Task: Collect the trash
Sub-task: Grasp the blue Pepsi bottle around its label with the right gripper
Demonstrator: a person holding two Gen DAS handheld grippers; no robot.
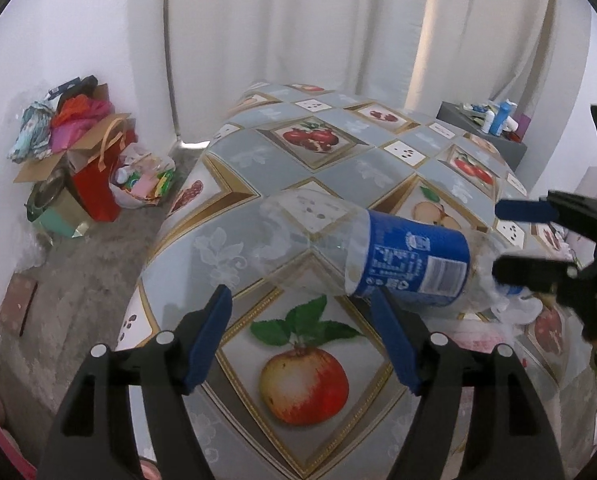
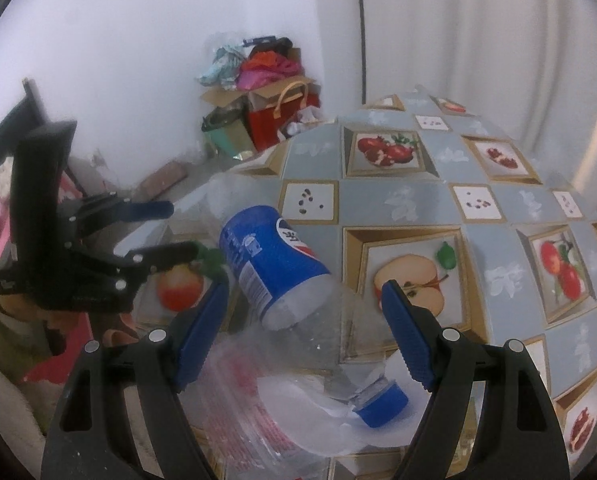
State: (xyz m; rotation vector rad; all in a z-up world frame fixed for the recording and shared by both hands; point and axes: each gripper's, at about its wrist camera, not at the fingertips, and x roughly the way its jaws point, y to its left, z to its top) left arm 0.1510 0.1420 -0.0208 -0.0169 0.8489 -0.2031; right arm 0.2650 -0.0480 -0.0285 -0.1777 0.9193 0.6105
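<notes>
From your left gripper (image 1: 302,336), jaws apart and empty, the bottle (image 1: 382,256) lies on the table (image 1: 258,152): empty, light, crushable, so clamp its labelled middle. From your right gripper (image 2: 302,328), also apart, its cap (image 2: 382,406) sits between the fingers; the neck is stiffer.

A tabletop (image 1: 338,168) covered in a grey cloth printed with framed apples and pomegranates fills the middle of the room. White curtains (image 1: 298,20) hang behind it, beside a plain white wall (image 2: 118,60). The floor (image 1: 78,280) is rough grey concrete, with a brick (image 2: 164,178) lying on it. In the corner stand a cardboard box (image 1: 70,148) heaped with bright clothes, a red bag (image 1: 98,188) and a full plastic bag (image 1: 144,180). The light is soft and even.
</notes>
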